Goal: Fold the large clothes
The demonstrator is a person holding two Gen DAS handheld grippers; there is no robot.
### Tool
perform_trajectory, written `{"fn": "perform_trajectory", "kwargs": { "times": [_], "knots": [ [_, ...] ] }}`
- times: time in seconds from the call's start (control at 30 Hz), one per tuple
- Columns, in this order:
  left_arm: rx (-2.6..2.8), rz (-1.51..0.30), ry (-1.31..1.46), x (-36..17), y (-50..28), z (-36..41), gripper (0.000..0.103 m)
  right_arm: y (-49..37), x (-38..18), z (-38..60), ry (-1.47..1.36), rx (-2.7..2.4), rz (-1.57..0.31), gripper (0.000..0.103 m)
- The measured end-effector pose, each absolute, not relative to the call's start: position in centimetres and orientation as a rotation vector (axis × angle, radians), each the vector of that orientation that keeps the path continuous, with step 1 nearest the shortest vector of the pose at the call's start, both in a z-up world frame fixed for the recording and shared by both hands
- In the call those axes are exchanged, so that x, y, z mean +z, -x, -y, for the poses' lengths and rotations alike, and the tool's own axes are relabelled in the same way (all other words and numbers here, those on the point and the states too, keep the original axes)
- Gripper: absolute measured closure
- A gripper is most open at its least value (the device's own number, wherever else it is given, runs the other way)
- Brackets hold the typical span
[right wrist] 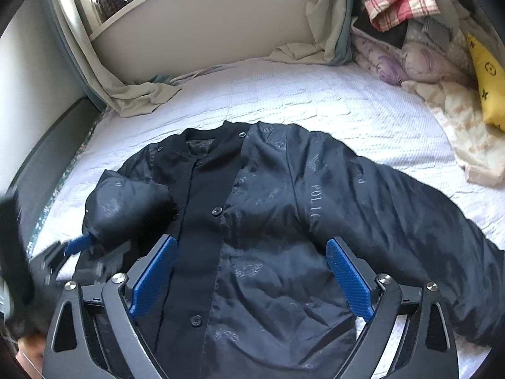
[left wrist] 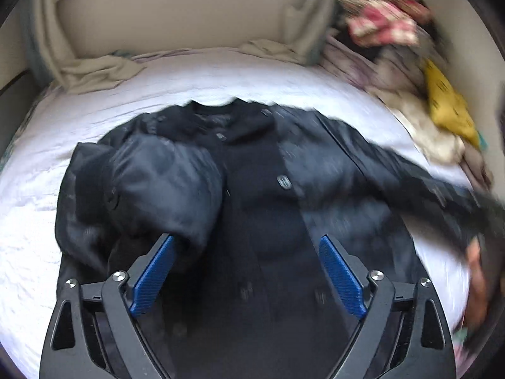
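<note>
Lying front-up on the white bedspread (right wrist: 315, 101): dark jacket (right wrist: 252, 221), collar toward the far wall, button placket running down the middle.

Progress, judged from the lay of the cloth:
- One sleeve (right wrist: 126, 208) already sitting doubled over the chest, on the left in both views.
- Other sleeve (right wrist: 410, 221) stretching out to the right across the bed, not yet folded in.
- Body not yet folded lengthwise; hem near the cameras. Roughly a third done, with the second sleeve and the body folds remaining.

Claws:
- Left gripper (left wrist: 247, 271) hovering over the lower front of the jacket, blue pads spread wide, nothing between them. Left view motion-blurred, so fine contact hard to confirm.
- Right gripper (right wrist: 251, 274) also standing wide apart over the jacket front, gripping nothing.
- Left gripper also showing at the left edge of the right view, next to the folded sleeve cuff; blurred.

Surface and room:
- Bedspread textured, lightly wrinkled, soft underneath; expecting the slick jacket fabric to slide somewhat.
- Pale curtain (right wrist: 126, 94) pooling onto the far corner of the bed beneath a window sill.
- Heap of bedding and clothes (right wrist: 410, 47) along the right, including a pink plaid piece and a yellow pillow (right wrist: 486, 79).
</note>
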State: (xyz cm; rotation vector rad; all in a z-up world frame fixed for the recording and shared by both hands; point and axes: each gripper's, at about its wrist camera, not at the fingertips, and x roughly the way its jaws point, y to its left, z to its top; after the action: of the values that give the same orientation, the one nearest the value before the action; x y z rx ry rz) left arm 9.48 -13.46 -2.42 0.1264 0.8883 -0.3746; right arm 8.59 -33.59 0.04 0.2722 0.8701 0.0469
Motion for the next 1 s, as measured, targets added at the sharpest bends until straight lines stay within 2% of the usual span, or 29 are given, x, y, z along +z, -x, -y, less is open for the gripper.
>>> {"fn": "perform_trajectory", "kwargs": {
  "times": [0.13, 0.27, 0.37, 0.6, 0.63, 0.73, 0.9, 0.97, 1.0],
  "knots": [
    [-0.438, -0.865, -0.1, -1.9, -6.5, 11.7, 0.008, -8.9, -0.1, 32.7, -0.238, 0.045, -0.879, 0.018],
    [-0.432, -0.758, 0.028, -0.4, -5.0, 7.6, 0.006, -9.5, -0.3, 30.9, -0.184, 0.067, -0.893, 0.03],
    [-0.29, -0.717, 0.036, 0.6, -5.8, 4.2, 0.005, -9.6, -0.1, 29.2, -0.154, 0.102, -0.886, 0.033],
    [0.018, -0.646, 0.131, 3.9, -7.8, -3.8, 0.005, -10.5, 0.4, 20.7, 0.013, 0.216, -0.879, 0.033],
    [0.03, -0.638, 0.154, 4.3, -7.9, -4.5, 0.005, -10.8, 0.1, 19.1, 0.035, 0.242, -0.883, 0.031],
    [0.047, -0.642, 0.207, 4.5, -8.0, -5.8, 0.005, -10.9, -0.8, 15.0, 0.102, 0.303, -0.873, 0.015],
    [0.04, -0.68, 0.25, 3.6, -8.4, -6.5, 0.005, -12.3, -3.9, 9.1, 0.332, 0.25, -0.852, 0.015],
    [0.052, -0.688, 0.228, 3.2, -8.5, -6.3, 0.005, -12.9, -5.0, 8.9, 0.359, 0.204, -0.832, 0.035],
    [0.057, -0.69, 0.22, 3.1, -8.4, -6.2, 0.005, -13.4, -5.3, 9.5, 0.323, 0.208, -0.845, 0.058]
  ]
}}
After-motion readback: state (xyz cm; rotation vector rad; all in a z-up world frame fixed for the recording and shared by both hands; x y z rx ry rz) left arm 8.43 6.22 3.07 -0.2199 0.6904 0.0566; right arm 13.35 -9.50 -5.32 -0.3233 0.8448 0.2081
